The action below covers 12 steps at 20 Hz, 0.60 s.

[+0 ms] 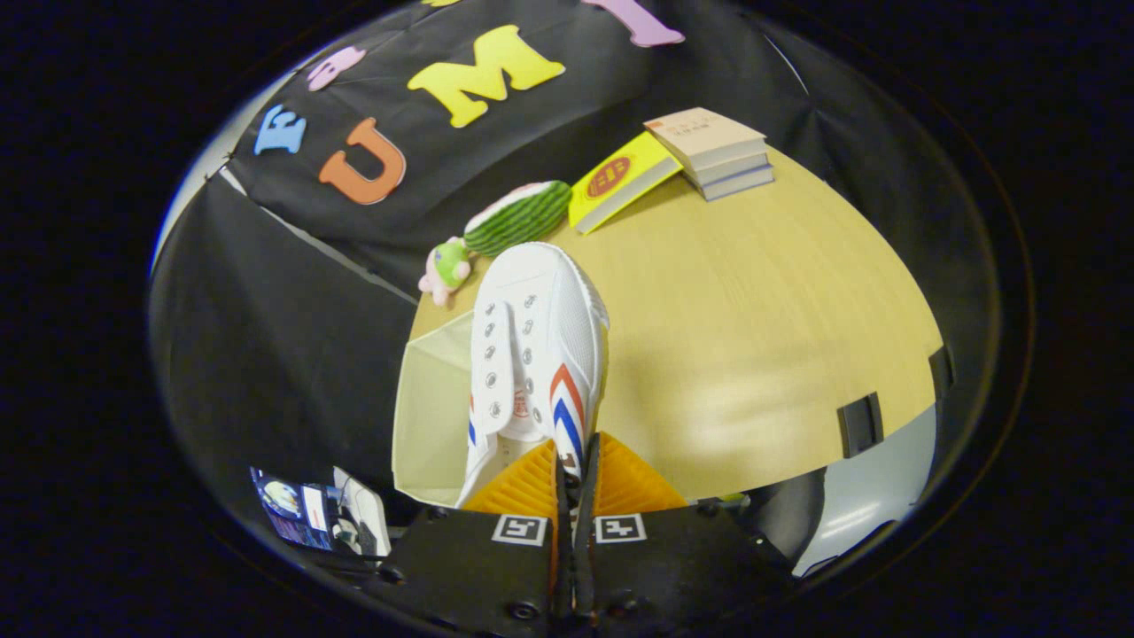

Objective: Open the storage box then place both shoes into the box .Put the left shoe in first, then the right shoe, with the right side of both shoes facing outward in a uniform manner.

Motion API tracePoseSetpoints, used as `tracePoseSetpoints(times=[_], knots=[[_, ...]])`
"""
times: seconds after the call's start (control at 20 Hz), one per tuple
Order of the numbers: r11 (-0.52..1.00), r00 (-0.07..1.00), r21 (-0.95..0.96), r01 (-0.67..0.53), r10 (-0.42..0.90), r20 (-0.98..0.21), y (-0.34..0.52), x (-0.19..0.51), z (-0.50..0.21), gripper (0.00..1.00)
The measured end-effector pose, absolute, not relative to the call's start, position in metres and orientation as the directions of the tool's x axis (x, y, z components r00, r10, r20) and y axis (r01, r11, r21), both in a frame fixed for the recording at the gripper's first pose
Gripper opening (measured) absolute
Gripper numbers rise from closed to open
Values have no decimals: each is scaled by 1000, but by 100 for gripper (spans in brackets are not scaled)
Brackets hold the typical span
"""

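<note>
My gripper (576, 474) is squeezed tight on the side wall of a white shoe (536, 346) with red and blue stripes, and the shoe sticks out ahead of my fingers, toe away from me. The shoe hangs over the table (753, 319), right beside the open box (434, 416), so I think I am carrying it in and must next lower it inside, right side facing out. The small red mark on the shoe and the round red mark on the yellow book (620, 182) are too tiny to read.
</note>
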<state>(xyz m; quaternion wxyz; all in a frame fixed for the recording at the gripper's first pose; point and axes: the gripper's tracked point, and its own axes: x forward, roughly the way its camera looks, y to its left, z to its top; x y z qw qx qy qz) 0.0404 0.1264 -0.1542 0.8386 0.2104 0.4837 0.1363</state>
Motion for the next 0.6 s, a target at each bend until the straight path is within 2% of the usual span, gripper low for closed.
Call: tracePoseSetpoints(times=[0.3,0.6], knots=[[851,480,513,-110,498,-722,215,31,-131,6],[876,459,475,-81,456,-762,257,37,-160,7]])
